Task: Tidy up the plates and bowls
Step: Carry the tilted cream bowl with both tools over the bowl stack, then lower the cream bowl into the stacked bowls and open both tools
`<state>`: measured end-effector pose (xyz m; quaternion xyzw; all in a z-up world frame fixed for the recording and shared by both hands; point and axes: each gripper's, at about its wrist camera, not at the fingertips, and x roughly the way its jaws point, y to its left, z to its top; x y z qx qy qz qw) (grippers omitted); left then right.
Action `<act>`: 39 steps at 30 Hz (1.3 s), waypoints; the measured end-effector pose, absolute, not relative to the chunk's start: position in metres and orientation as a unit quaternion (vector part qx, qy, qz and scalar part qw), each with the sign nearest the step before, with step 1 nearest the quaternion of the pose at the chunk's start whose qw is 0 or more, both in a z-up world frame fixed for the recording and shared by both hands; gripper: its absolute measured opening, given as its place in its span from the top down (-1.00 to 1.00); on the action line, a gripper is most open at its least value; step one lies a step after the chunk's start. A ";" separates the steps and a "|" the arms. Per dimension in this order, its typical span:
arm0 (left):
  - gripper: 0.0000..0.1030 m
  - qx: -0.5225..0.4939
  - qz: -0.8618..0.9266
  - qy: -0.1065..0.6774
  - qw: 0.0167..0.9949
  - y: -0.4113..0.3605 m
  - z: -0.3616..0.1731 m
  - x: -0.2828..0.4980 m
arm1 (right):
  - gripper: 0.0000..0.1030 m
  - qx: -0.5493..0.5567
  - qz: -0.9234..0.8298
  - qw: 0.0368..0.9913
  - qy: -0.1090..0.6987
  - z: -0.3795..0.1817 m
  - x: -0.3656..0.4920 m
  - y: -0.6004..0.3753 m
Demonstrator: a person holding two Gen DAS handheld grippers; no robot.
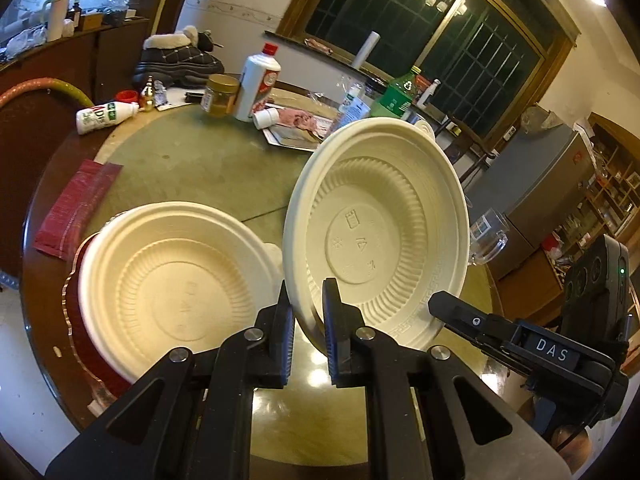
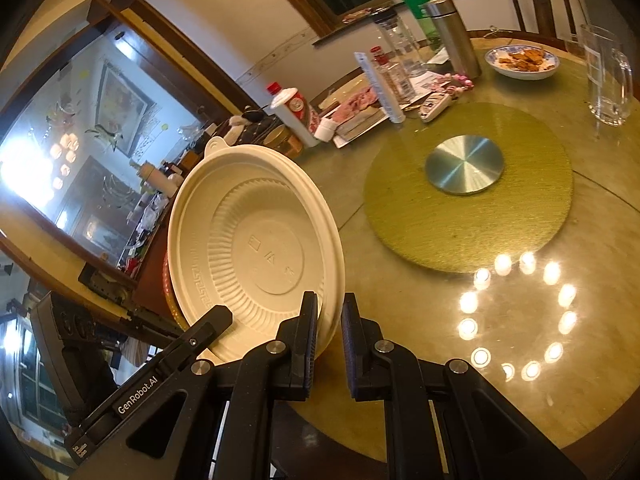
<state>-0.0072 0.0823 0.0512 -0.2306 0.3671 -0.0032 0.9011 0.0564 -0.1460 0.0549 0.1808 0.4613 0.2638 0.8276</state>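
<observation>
A cream disposable bowl (image 1: 376, 236) is held tilted on edge above the table, its inside facing the left wrist camera. My left gripper (image 1: 307, 312) is shut on its lower rim. The same bowl (image 2: 256, 252) shows in the right wrist view, where my right gripper (image 2: 330, 328) is also closed on its rim; the other gripper's finger (image 2: 208, 326) pokes in from the left. A second cream bowl (image 1: 172, 280) sits upright on a red scalloped plate (image 1: 80, 328) at the near left of the table.
The round glass-topped table (image 2: 520, 380) carries a green mat (image 2: 472, 232) with a metal disc (image 2: 464, 169). Bottles (image 1: 256, 80), a jar (image 1: 219, 94), a glass mug (image 2: 606, 80), a dish of food (image 2: 522, 61) and a red cloth (image 1: 76, 208) surround the middle.
</observation>
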 end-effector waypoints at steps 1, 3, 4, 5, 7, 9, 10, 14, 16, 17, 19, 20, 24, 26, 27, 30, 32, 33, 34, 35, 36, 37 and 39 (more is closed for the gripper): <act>0.78 -0.230 -0.001 0.365 0.902 0.083 0.051 -0.009 | 0.77 0.179 0.266 0.828 0.461 0.055 0.055 -0.143; 0.78 -0.228 0.005 0.361 0.904 0.087 0.052 -0.013 | 0.77 0.176 0.271 0.826 0.461 0.056 0.053 -0.137; 0.78 -0.229 0.007 0.360 0.904 0.089 0.051 -0.015 | 0.77 0.174 0.273 0.826 0.461 0.056 0.052 -0.134; 0.78 -0.229 0.010 0.359 0.905 0.092 0.051 -0.016 | 0.77 0.172 0.275 0.826 0.461 0.056 0.051 -0.130; 0.78 -0.231 0.014 0.357 0.905 0.097 0.050 -0.020 | 0.77 0.169 0.279 0.825 0.462 0.056 0.051 -0.124; 0.78 -0.234 0.019 0.356 0.904 0.104 0.050 -0.023 | 0.77 0.166 0.283 0.823 0.464 0.056 0.050 -0.117; 0.78 -0.235 0.021 0.355 0.905 0.107 0.050 -0.025 | 0.77 0.164 0.285 0.822 0.464 0.056 0.050 -0.114; 0.77 -0.242 0.029 0.353 0.903 0.122 0.050 -0.033 | 0.77 0.153 0.297 0.818 0.469 0.057 0.049 -0.098; 0.77 -0.245 0.033 0.352 0.903 0.129 0.051 -0.037 | 0.77 0.146 0.305 0.815 0.470 0.059 0.048 -0.088; 0.77 -0.246 0.037 0.351 0.903 0.133 0.051 -0.039 | 0.77 0.143 0.308 0.814 0.470 0.059 0.047 -0.083; 0.77 -0.250 0.043 0.351 0.901 0.140 0.051 -0.042 | 0.77 0.137 0.316 0.811 0.472 0.060 0.047 -0.073; 0.77 -0.252 0.046 0.352 0.900 0.144 0.050 -0.044 | 0.77 0.133 0.318 0.810 0.473 0.060 0.048 -0.069; 0.76 -0.259 0.055 0.363 0.894 0.156 0.043 -0.047 | 0.77 0.120 0.327 0.802 0.486 0.056 0.049 -0.049; 0.76 -0.262 0.057 0.373 0.888 0.161 0.037 -0.047 | 0.77 0.117 0.329 0.796 0.495 0.050 0.049 -0.044; 0.75 -0.266 0.057 0.383 0.883 0.163 0.031 -0.046 | 0.77 0.114 0.330 0.792 0.501 0.046 0.050 -0.041; 0.75 -0.272 0.055 0.399 0.874 0.168 0.020 -0.047 | 0.77 0.104 0.327 0.783 0.518 0.035 0.050 -0.035; 0.74 -0.270 0.055 0.406 0.871 0.169 0.017 -0.048 | 0.76 0.100 0.327 0.779 0.525 0.030 0.051 -0.032; 0.74 -0.270 0.055 0.408 0.870 0.170 0.015 -0.048 | 0.76 0.097 0.327 0.778 0.528 0.028 0.050 -0.031; 0.73 -0.268 0.056 0.411 0.869 0.170 0.013 -0.048 | 0.76 0.095 0.326 0.777 0.530 0.027 0.050 -0.032; 0.73 -0.264 0.057 0.414 0.869 0.169 0.012 -0.048 | 0.76 0.093 0.326 0.776 0.531 0.026 0.050 -0.031; 0.72 -0.263 0.057 0.417 0.868 0.168 0.011 -0.049 | 0.76 0.090 0.324 0.776 0.534 0.025 0.050 -0.030; 0.72 -0.262 0.059 0.420 0.867 0.168 0.009 -0.049 | 0.76 0.088 0.324 0.775 0.535 0.024 0.049 -0.030; 0.71 -0.259 0.060 0.423 0.866 0.167 0.006 -0.051 | 0.76 0.085 0.324 0.774 0.538 0.022 0.048 -0.028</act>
